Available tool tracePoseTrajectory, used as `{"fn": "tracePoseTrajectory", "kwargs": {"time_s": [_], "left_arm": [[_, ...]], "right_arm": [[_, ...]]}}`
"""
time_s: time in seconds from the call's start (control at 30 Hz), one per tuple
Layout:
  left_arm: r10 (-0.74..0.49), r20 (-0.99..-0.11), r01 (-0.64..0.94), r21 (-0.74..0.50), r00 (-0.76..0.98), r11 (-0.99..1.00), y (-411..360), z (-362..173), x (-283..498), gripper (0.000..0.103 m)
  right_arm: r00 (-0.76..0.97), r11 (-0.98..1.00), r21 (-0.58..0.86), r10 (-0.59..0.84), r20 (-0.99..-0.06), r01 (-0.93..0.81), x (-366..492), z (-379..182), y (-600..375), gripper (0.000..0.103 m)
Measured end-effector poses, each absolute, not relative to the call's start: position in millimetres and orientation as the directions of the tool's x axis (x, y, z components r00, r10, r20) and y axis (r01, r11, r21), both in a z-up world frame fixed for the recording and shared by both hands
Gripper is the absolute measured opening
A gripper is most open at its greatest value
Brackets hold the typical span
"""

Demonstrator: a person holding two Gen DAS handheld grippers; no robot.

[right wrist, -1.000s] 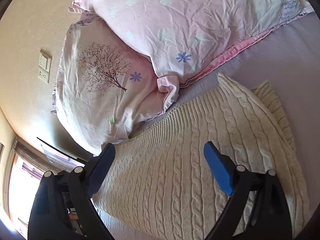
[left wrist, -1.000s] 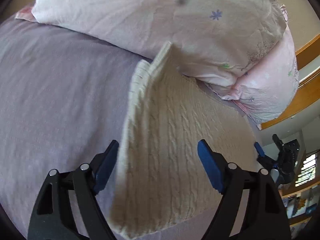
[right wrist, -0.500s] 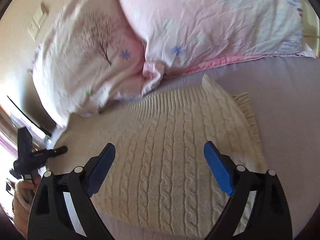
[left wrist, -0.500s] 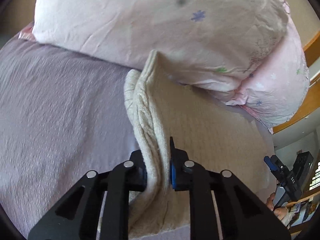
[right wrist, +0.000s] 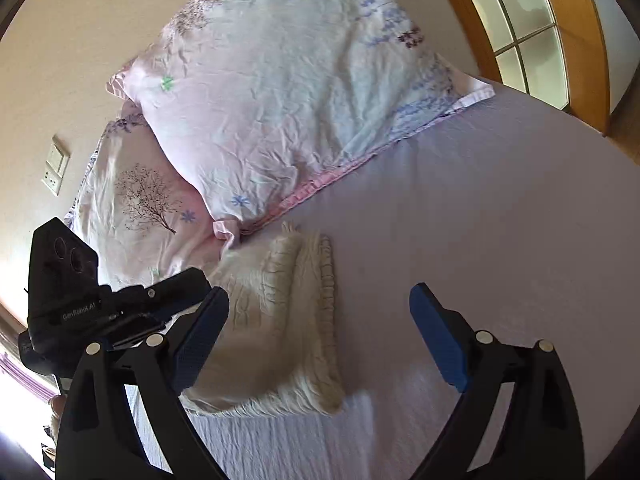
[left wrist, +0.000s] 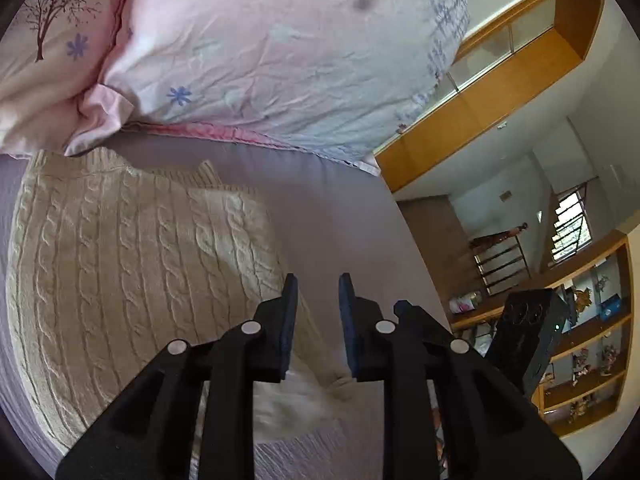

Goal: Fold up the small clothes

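A cream cable-knit sweater [left wrist: 132, 264] lies folded in layers on the lilac bed sheet [left wrist: 340, 216]. In the right wrist view the sweater [right wrist: 288, 320] shows as a narrow stacked bundle just below the pillows. My left gripper [left wrist: 318, 300] hovers over the sweater's right edge, jaws slightly apart and holding nothing. My right gripper [right wrist: 320, 332] is wide open above the sweater's near end, empty. The left gripper's black body [right wrist: 80, 300] shows at the left of the right wrist view.
Two pink floral pillows [right wrist: 280, 80] [right wrist: 148, 216] lie against the wall behind the sweater. A wooden window frame [right wrist: 532, 32] borders the bed's far side. Shelves [left wrist: 580, 340] and a stair rail stand beyond the bed edge. A wall switch [right wrist: 56, 168] is at left.
My left gripper pinched the sweater's edge, carried it across and has now released it, jaws slightly parted. The sweater lies folded narrower. My right gripper stayed open and drew back.
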State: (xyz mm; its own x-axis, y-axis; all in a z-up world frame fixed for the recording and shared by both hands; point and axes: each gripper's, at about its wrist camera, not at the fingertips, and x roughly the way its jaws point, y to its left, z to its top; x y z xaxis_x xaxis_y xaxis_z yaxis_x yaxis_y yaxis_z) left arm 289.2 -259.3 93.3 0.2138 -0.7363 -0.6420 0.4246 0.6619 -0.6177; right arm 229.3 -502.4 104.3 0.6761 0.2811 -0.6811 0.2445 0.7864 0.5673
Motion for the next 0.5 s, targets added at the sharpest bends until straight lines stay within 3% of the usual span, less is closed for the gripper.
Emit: {"fn": "tracePoseTrajectory", "kwargs": {"time_s": [0.03,0.1,0.2,0.27,0.33,0.47,0.5], "left_arm": [[-0.743,-0.626,0.438,-0.613,0.237,0.657,-250.3,98.1,285.5,0.027],[-0.718,-0.622,0.441,-0.575,0.313,0.69,-223.8,108.3,283.9,0.053],[-0.604,-0.662,0.389,-0.465,0.444,0.796,-171.5,114.4,284.0,0.058],[-0.506,-0.713,0.302,-0.406,0.486,0.862,-135.3,106.0,289.1,0.063],[-0.475,-0.741,0.227,-0.418,0.475,0.88,-105.4,90.6,299.8,0.063],[-0.459,-0.771,0.172,-0.429,0.442,0.887,-72.7,67.5,304.6,0.063],[-0.463,-0.771,0.174,-0.432,0.438,0.885,-70.1,63.0,305.5,0.063]], "right_arm": [[0.676,0.79,0.567,0.288,-0.679,0.233,229.2,106.3,-504.8,0.094],[0.679,0.78,0.59,0.319,-0.661,0.207,234.2,110.0,-507.3,0.094],[0.623,0.754,0.639,0.429,-0.654,0.152,264.6,103.8,-493.4,0.094],[0.548,0.8,0.576,0.412,-0.728,0.165,294.1,92.5,-474.0,0.094],[0.489,0.835,0.522,0.386,-0.782,0.175,310.2,84.4,-456.1,0.084],[0.575,0.869,0.491,0.367,-0.731,0.069,304.3,102.3,-431.0,0.077],[0.555,0.87,0.488,0.375,-0.742,0.065,307.2,100.9,-427.0,0.071]]}}
